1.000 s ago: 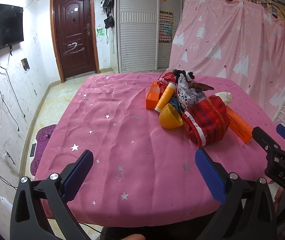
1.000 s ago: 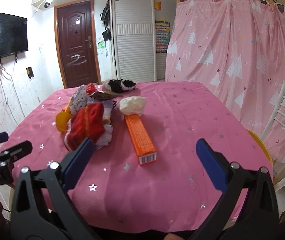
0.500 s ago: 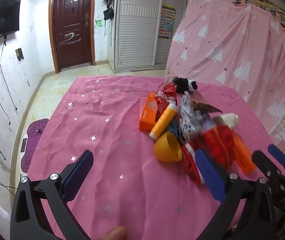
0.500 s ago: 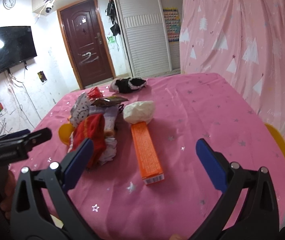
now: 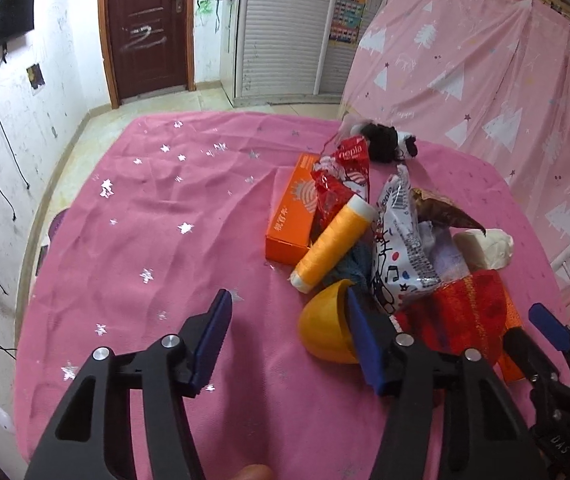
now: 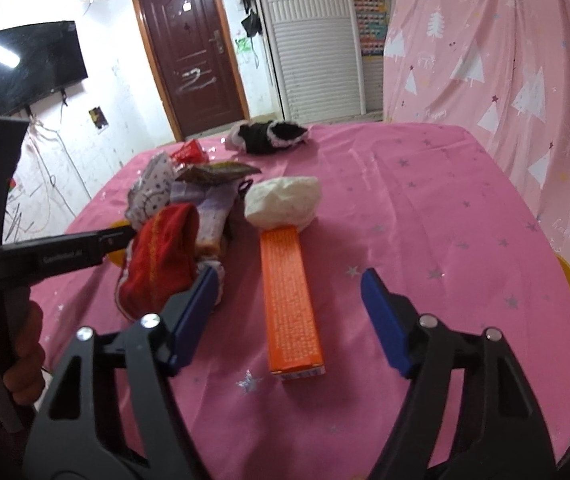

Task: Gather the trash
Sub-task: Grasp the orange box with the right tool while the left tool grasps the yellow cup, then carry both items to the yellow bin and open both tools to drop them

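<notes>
Left gripper [image 5: 289,332]: jaws wide, empty, above the desk [image 5: 157,240] beside a yellow half-shell [image 5: 325,332]. Right gripper [image 6: 289,304]: jaws wide, empty, straddling a long orange box [image 6: 291,300]. Trash pile: red sock [image 6: 161,260], yellow thread spool [image 5: 333,248], white wad [image 6: 283,200], printed wrapper [image 5: 401,244].

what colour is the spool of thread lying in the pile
Yellow-orange thread with white ends: the spool of thread shows best in the left wrist view.

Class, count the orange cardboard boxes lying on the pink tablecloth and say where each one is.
2. A flat orange cardboard box lies left of the pile under the red wrapper; a long orange cardboard box lies right of it, touching the white lump. The pile may hide others.
</notes>
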`<action>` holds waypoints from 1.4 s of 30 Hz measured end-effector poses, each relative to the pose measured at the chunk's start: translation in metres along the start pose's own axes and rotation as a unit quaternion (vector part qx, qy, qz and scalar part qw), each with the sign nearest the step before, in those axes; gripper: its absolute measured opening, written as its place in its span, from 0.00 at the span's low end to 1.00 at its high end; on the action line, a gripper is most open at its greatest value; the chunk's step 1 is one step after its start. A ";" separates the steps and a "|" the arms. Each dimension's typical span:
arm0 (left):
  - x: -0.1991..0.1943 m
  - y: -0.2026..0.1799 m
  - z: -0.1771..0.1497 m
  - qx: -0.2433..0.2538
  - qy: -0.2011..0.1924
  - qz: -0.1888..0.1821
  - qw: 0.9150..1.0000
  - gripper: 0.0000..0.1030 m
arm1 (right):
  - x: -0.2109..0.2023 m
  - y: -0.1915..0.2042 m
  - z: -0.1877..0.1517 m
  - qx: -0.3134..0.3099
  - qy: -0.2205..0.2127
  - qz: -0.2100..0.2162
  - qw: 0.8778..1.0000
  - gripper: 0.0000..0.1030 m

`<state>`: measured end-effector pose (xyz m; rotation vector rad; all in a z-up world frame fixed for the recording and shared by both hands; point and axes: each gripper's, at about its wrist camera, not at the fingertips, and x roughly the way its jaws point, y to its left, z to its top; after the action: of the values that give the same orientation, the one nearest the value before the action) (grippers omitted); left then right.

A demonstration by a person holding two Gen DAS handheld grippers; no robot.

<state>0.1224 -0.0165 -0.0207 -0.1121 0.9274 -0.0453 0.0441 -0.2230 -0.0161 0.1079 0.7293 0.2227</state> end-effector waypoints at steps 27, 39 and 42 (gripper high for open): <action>-0.058 -0.001 0.000 -0.022 -0.071 0.025 0.997 0.06 | -0.020 -0.001 0.006 -0.015 -0.020 0.022 0.999 0.21; -0.080 -0.119 0.032 0.076 -0.089 -0.054 0.992 0.06 | -0.061 -0.098 0.025 0.055 -0.085 -0.052 0.994 0.21; -0.078 -0.160 0.034 0.101 -0.083 -0.087 0.988 0.06 | -0.071 -0.137 0.024 0.086 -0.095 -0.082 0.988 0.21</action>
<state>0.1050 -0.1662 0.0799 -0.0078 0.7411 -0.2877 0.0315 -0.3738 0.0236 0.2283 0.5635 -0.0092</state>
